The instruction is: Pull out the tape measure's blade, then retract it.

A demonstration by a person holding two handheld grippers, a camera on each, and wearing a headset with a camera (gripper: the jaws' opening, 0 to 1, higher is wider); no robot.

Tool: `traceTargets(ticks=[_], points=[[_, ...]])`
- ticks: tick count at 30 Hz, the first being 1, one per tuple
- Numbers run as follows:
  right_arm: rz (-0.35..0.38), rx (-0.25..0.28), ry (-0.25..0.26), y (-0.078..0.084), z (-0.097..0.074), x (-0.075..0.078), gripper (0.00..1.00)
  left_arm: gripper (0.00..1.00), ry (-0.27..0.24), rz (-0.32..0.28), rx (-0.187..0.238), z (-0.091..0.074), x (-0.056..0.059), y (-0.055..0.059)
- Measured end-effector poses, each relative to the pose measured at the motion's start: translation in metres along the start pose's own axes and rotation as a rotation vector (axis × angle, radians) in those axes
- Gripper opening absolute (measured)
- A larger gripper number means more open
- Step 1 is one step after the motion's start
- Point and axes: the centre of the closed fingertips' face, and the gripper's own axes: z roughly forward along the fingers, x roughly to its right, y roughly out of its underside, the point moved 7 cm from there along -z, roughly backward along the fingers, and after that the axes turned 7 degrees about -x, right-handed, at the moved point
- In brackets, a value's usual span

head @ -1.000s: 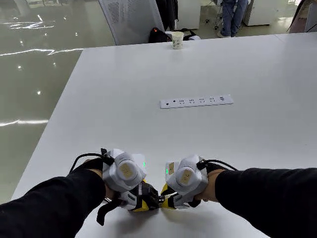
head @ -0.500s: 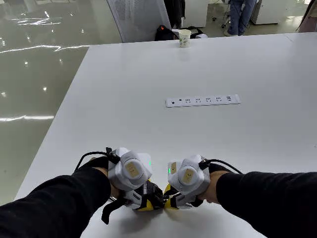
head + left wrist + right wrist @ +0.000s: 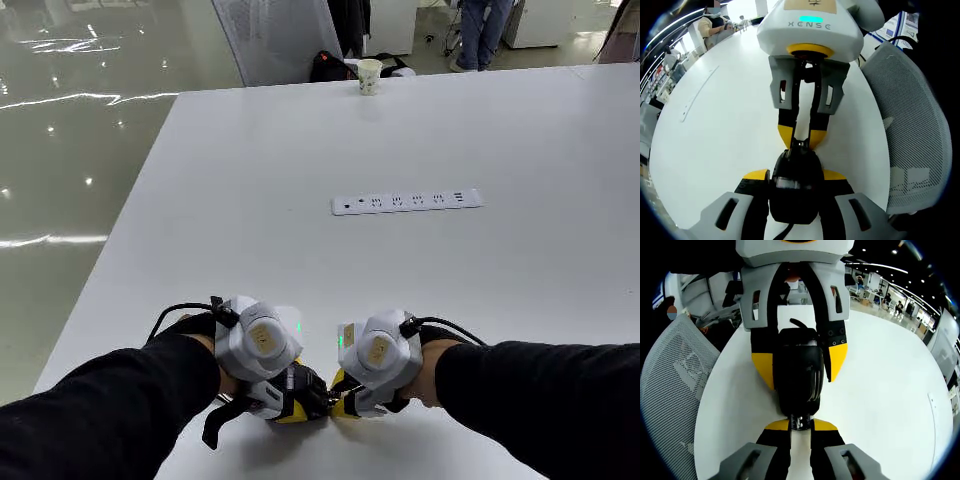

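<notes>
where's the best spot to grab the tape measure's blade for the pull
At the metal end hook, the one bit of blade poking out of the black case. Come head-on along the blade's line, opposite the left gripper that clamps the case's sides. The right gripper is pinched shut on it there.

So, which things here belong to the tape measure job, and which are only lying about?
In the job: tape measure, held by the left gripper; its blade tip, pinched by the right gripper.
Lying about: power strip, paper cup, mesh chair.
</notes>
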Motion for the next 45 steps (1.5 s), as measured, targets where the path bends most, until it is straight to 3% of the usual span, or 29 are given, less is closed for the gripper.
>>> traceTargets(ticks=[11,45], points=[[0.034,-0.001,-0.012,0.005,-0.002,0.003,0.11,0.33,0.005,-0.005,0.000,0.001,-0.001,-0.001],[0.032,-0.023,0.002,0.019,-0.012,0.002,0.11,0.33,0.005,-0.018,0.004,0.001,-0.001,0.000]])
